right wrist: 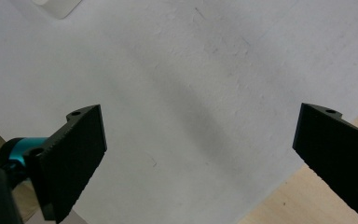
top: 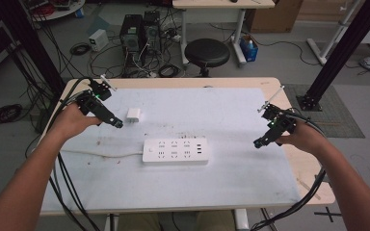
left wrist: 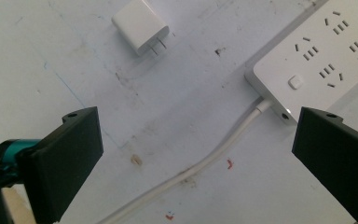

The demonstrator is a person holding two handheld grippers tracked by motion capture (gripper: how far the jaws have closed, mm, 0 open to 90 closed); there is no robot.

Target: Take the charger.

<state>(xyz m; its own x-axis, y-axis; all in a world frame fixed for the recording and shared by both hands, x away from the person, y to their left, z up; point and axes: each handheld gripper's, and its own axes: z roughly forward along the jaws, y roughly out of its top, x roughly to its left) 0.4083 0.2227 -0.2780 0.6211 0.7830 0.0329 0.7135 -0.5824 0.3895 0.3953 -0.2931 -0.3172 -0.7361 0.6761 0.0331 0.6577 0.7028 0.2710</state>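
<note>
A white power strip lies mid-table on a white mat, its cord running left. A small white plug adapter lies behind it, prongs toward the strip. My left gripper hovers just left of the adapter, open and empty; in the left gripper view the adapter, the strip's end and the cord lie beyond the wide-apart jaws. My right gripper hangs right of the strip, open and empty, over bare mat.
The wooden table edge shows around the mat, and a corner of wood appears in the right gripper view. Beyond the table stand a black stool, computer towers and tangled floor cables. A black frame post rises at right.
</note>
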